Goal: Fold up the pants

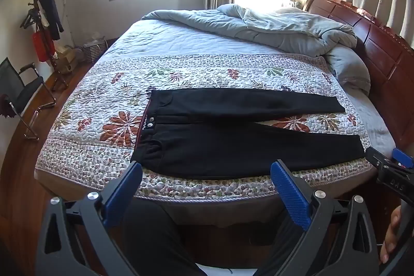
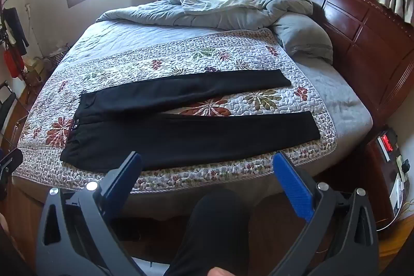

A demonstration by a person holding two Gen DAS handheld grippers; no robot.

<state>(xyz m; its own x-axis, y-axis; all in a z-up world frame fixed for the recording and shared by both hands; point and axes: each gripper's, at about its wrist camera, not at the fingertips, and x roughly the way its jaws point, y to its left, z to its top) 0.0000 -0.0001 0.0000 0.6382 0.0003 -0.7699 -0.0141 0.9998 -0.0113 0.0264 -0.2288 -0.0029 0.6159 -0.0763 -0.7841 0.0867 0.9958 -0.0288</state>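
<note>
A sunlit bedroom held a bed with a floral quilted bedspread [image 1: 85, 141], where black fabric pants [image 1: 233, 146] lay flat, legs apart. The left gripper [image 1: 207, 183] and right gripper [image 2: 207, 172] hovered near, fingers wide apart, empty.

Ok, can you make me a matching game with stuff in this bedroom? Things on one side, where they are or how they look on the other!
Things:
1. pants
2. grey duvet
3. flowery quilt
4. left gripper

How or where:
A. bunched up at the far side of the bed, near the window
B. black, lying flat with both legs spread apart
C. open, holding nothing
D. spread under the pants

Right pairs: 1-B, 2-A, 3-D, 4-C
</note>
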